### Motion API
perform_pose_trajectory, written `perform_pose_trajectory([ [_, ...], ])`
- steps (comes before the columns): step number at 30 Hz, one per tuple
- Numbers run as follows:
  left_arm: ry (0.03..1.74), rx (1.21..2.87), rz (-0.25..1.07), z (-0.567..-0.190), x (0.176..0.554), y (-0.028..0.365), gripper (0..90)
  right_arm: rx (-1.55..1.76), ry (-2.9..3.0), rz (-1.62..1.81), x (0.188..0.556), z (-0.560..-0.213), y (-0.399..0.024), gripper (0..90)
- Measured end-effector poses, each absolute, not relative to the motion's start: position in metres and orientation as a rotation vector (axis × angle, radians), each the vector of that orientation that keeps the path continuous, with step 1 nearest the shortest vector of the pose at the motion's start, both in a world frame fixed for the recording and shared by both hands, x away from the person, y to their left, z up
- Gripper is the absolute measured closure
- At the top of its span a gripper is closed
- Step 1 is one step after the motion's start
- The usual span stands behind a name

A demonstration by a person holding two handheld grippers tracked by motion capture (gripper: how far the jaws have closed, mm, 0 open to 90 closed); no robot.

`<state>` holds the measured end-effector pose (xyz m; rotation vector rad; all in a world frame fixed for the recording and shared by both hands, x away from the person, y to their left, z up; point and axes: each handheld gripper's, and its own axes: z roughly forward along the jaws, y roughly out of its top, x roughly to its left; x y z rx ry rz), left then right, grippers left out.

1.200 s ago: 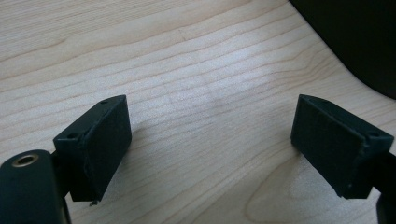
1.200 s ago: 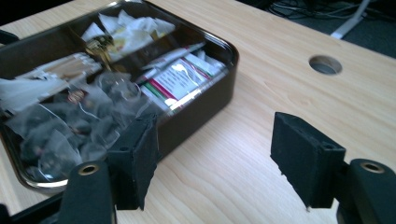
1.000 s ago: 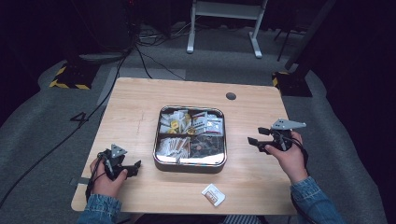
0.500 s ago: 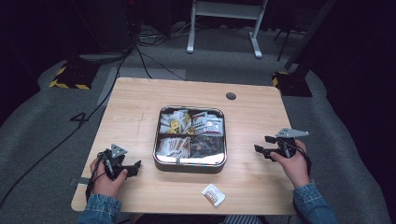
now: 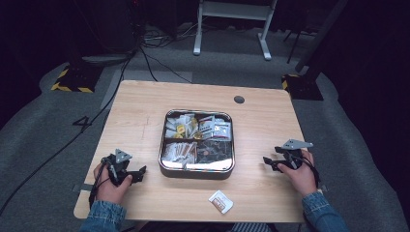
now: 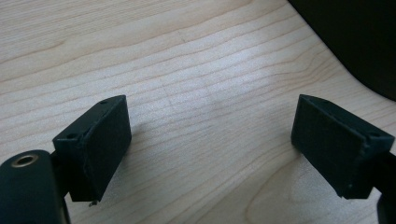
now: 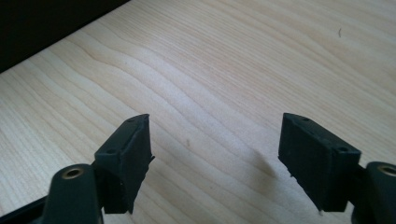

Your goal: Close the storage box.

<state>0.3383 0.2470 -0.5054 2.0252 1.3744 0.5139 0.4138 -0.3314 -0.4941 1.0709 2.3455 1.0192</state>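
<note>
A light wooden table (image 5: 140, 116) stands on grey carpet in a dark room. The left gripper (image 5: 138, 174) rests low on it, jaws wide with nothing between. Mid-table sits a metal tin (image 5: 197, 171); its packets are too small to read. A small packet (image 5: 221, 202) lies near the front edge. The right gripper (image 5: 270, 163) has just been opening, empty.

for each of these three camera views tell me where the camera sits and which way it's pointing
High view: above the person's side, looking forward and down on the wooden table, the tin tray and a loose packet; both forearms, left gripper and right gripper show.
Left gripper view: rides the left gripper, looking along its open black jaws at bare tabletop.
Right gripper view: rides the right gripper, open jaws over bare tabletop.
Shared: both gripper views show the same pale wood grain and a table edge.
</note>
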Motion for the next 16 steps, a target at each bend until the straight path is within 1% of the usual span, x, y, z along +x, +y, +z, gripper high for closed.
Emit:
perform_pose_trajectory([
  [3, 1.374, 2.026, 0.513, -0.5054, 0.3385, 0.247, 12.4, 1.086, 2.352, 1.014, 0.4131, -0.4996, -0.332, 21.8],
  [5, 1.373, 2.026, 0.514, -0.5054, 0.3385, 0.247, 12.4, 1.104, 2.353, 1.028, 0.4129, -0.5038, -0.3318, 15.8],
  [6, 1.374, 2.026, 0.513, -0.5054, 0.3385, 0.247, 12.4, 1.099, 2.356, 1.03, 0.4128, -0.5046, -0.3309, 14.3],
  [12, 1.373, 2.027, 0.514, -0.5054, 0.3385, 0.247, 12.4, 1.1, 2.354, 1.019, 0.4123, -0.5048, -0.3287, 12.3],
  [16, 1.373, 2.026, 0.514, -0.5054, 0.3385, 0.247, 12.4, 1.099, 2.352, 1.02, 0.4115, -0.505, -0.3255, 12.6],
])
